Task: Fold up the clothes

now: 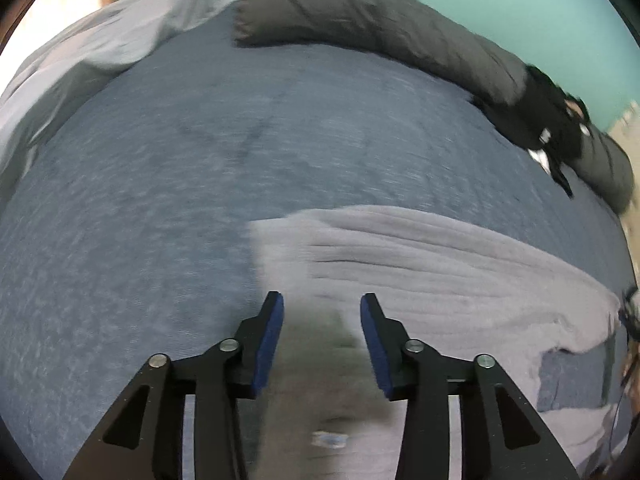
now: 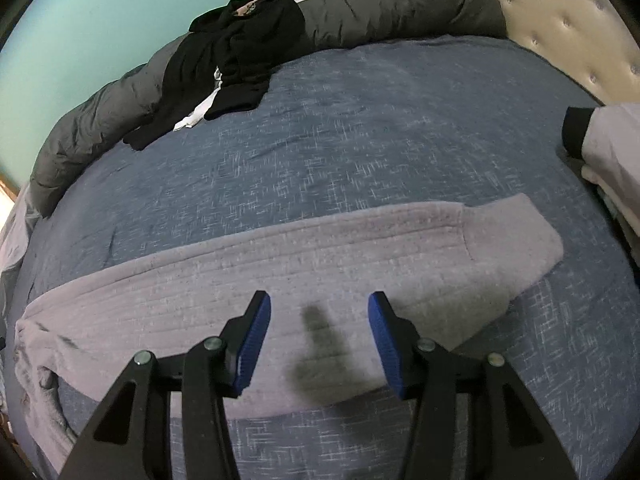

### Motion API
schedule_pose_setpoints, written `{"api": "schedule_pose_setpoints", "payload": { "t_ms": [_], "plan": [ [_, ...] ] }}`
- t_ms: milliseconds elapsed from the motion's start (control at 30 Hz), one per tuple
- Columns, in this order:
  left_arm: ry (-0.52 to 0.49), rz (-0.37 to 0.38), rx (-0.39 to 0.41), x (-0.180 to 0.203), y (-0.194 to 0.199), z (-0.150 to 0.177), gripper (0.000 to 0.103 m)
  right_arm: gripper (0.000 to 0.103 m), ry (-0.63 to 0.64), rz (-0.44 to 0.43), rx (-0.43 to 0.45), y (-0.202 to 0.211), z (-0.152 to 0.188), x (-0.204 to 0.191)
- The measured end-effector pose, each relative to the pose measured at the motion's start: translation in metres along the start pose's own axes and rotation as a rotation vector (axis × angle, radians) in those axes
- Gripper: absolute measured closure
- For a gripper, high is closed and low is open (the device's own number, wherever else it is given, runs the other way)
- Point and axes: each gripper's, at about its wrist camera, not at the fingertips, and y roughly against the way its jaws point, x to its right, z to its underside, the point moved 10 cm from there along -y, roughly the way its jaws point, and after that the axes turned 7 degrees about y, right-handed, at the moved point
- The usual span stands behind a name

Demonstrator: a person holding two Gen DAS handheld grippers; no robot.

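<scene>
My left gripper (image 1: 322, 308) and right gripper (image 2: 319, 306) hang part-open and empty above the grey sweater (image 2: 280, 264) on the near bed (image 2: 360, 140).

Pale grey ribbed sweater (image 2: 320, 256); blue flecked bedspread (image 2: 360, 128); dark grey duvet (image 2: 400, 4); teal wall (image 2: 100, 12)

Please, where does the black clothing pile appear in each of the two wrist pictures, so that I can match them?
Left wrist view: the black clothing pile lies at the right edge, on the grey duvet roll.
Right wrist view: the black clothing pile lies at the upper left, draped over the same roll onto the blue bedcover.
Shared landmark: the light grey sweater spread in front of both grippers.
</scene>
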Motion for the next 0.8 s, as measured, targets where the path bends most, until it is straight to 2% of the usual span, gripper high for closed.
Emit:
{"api": "schedule_pose_setpoints", "payload": {
  "t_ms": [67, 200, 300, 433, 467, 533, 567, 600, 633, 700, 800],
  "plan": [
    [-0.039, 0.024, -0.014, 0.027, -0.008, 0.000, 0.057, 0.050, 0.027, -0.010, -0.006, -0.005, -0.004, -0.003],
    [-0.102, 0.066, -0.044, 0.081, -0.028, 0.004, 0.053, 0.042, 0.081, -0.038, -0.061, -0.021, -0.007, -0.022],
    [-0.144, 0.092, -0.075, 0.119, -0.047, 0.012, 0.052, 0.042, 0.121, -0.059, -0.090, -0.035, -0.007, -0.042],
    [-0.211, 0.110, -0.110, 0.162, -0.073, 0.021, 0.051, 0.042, 0.256, -0.009, -0.159, -0.057, 0.004, -0.064],
    [-0.223, 0.116, -0.115, 0.170, -0.077, 0.023, 0.051, 0.045, 0.290, 0.001, -0.168, -0.062, 0.006, -0.068],
    [-0.258, 0.115, -0.127, 0.187, -0.089, 0.028, 0.051, 0.068, 0.342, 0.017, -0.176, -0.068, 0.011, -0.073],
    [-0.273, 0.112, -0.131, 0.192, -0.094, 0.030, 0.051, 0.074, 0.356, 0.028, -0.171, -0.069, 0.012, -0.074],
    [-0.288, 0.109, -0.135, 0.197, -0.099, 0.033, 0.051, 0.088, 0.364, 0.034, -0.165, -0.070, 0.012, -0.074],
    [-0.304, 0.106, -0.140, 0.203, -0.103, 0.035, 0.051, 0.095, 0.363, 0.033, -0.160, -0.070, 0.012, -0.074],
    [-0.321, 0.101, -0.142, 0.208, -0.109, 0.038, 0.052, 0.100, 0.371, 0.034, -0.143, -0.069, 0.012, -0.075],
    [-0.336, 0.098, -0.141, 0.214, -0.114, 0.041, 0.052, 0.101, 0.388, 0.032, -0.116, -0.065, 0.011, -0.076]
  ]
}}
